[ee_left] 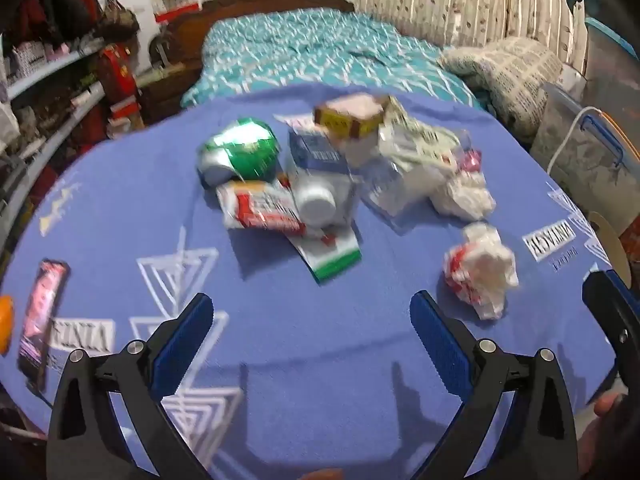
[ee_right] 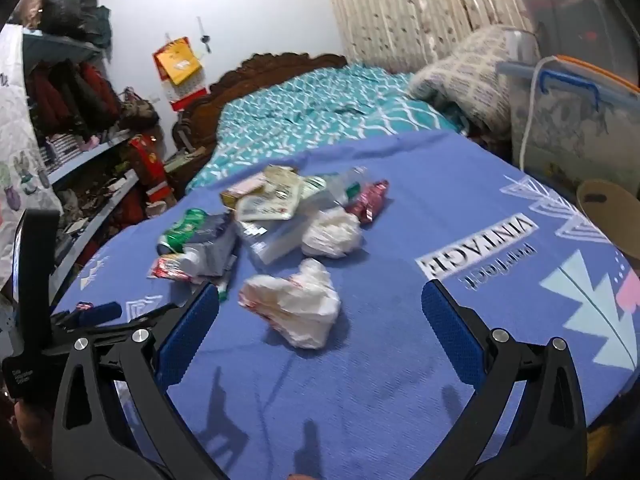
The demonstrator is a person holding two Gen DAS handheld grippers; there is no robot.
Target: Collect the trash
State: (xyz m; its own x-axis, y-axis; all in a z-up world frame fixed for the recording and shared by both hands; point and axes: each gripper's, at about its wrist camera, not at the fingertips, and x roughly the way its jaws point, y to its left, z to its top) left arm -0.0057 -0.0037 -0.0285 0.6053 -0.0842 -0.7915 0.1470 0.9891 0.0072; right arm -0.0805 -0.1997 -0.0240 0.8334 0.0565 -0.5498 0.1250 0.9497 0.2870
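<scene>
Both grippers hang over a table draped in a blue printed cloth (ee_left: 320,360), and each is spread wide with nothing between its blue pads.

From the left gripper (ee_left: 312,320), far to its left near the cloth's edge, lies a dark snack wrapper (ee_left: 40,316) with pink print, and an orange object (ee_left: 5,322) sits just beyond it, cut off by the frame. Ahead and slightly left is the main trash pile: a crushed green and silver can (ee_left: 240,152), a red and white wrapper (ee_left: 260,212) touching its near side, and a white bottle (ee_left: 316,202) lying on its side against a blue and white carton (ee_left: 316,152). A flat green-edged packet (ee_left: 332,256) pokes out toward the gripper. Farther back a yellow box (ee_left: 352,118) rests on top of the heap, with clear plastic packaging (ee_left: 400,176) and a white crumpled tissue (ee_left: 464,196) to its right. Ahead and right of the gripper, apart from the pile, sits a crumpled white and red paper wad (ee_left: 482,272). The right gripper's finger (ee_left: 612,312) shows at the far right edge.

From the right gripper (ee_right: 320,304), that same wad (ee_right: 296,306) lies just ahead, between the lines of its open fingers and nearer the left one. The pile lies beyond, with a pink foil wrapper (ee_right: 370,200) at its right end. Behind the table stand a bed (ee_right: 312,108) and, on the right, a clear storage bin (ee_right: 576,120).
</scene>
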